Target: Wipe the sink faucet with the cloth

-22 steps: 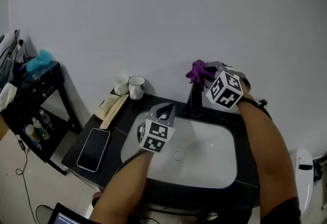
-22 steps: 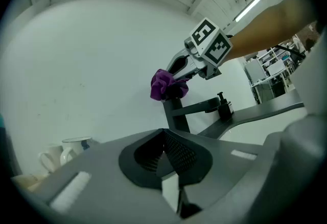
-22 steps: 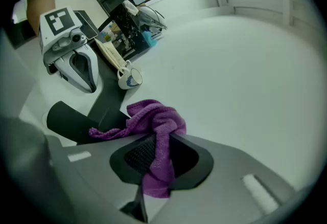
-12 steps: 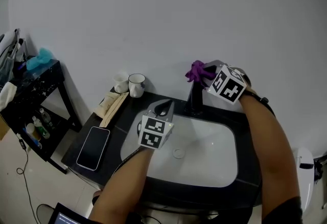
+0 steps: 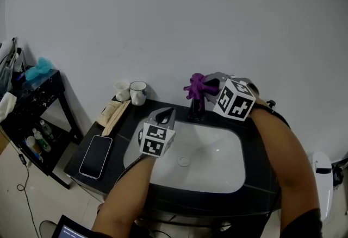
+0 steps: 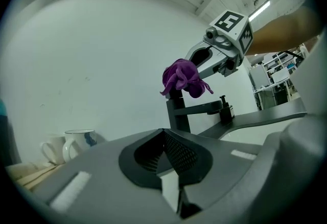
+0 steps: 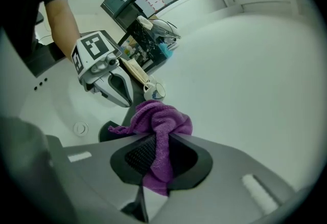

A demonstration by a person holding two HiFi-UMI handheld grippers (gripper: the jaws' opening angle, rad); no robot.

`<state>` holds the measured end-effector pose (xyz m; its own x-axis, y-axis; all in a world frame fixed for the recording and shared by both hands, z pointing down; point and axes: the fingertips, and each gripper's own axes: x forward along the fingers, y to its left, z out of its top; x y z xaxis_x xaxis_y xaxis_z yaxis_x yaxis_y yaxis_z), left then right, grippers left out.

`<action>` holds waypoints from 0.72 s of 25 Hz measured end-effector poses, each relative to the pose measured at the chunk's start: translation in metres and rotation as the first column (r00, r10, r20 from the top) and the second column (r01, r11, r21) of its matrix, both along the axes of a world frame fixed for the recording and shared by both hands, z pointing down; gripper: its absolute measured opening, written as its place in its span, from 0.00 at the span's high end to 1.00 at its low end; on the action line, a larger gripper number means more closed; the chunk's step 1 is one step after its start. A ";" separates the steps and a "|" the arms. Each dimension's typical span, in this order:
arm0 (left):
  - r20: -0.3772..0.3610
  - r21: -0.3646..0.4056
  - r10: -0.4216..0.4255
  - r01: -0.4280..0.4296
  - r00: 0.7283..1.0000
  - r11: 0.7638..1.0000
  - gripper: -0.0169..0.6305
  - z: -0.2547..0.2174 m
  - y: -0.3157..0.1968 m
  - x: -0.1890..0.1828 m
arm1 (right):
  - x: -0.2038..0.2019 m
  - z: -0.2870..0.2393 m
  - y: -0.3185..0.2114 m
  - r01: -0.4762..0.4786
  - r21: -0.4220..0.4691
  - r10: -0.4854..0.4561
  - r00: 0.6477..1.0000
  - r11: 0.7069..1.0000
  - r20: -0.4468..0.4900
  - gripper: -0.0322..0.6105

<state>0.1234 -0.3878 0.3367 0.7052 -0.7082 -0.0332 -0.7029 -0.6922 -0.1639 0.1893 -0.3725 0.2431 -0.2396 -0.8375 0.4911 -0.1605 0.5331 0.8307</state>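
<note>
From the head view, the crumpled purple cloth (image 5: 197, 87) covers the top of the black metal faucet (image 5: 196, 112). The right gripper (image 5: 210, 87) has its jaw tips buried behind that cloth (its own view shows them pinching it). The person's forearms hide the near rim of the white oval sink basin (image 5: 217, 158). A dark screen (image 5: 76, 228) is cut off by the bottom edge. The little bottles (image 5: 39, 137) on the black side shelf (image 5: 41, 89) are too small to identify. In the left gripper view, the left gripper (image 6: 164, 136) blocks the bases of the two white mugs (image 6: 76, 142).
</note>
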 end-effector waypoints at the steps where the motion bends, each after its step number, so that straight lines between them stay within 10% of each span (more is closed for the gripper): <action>1: -0.001 -0.004 -0.001 0.001 1.000 1.000 0.95 0.000 0.002 -0.001 | -0.002 0.001 0.005 0.009 0.003 -0.009 1.000 1.000 -0.011 0.85; 18: -0.033 -0.044 -0.020 0.018 0.999 0.999 0.95 -0.002 0.016 -0.018 | -0.011 0.045 0.057 0.103 -0.030 -0.105 0.993 0.994 -0.062 0.85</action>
<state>0.1058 -0.3714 0.3347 0.6906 -0.7228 -0.0255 -0.7206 -0.6845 -0.1101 0.1782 -0.3155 0.2886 -0.2920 -0.7963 0.5298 -0.0505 0.5660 0.8229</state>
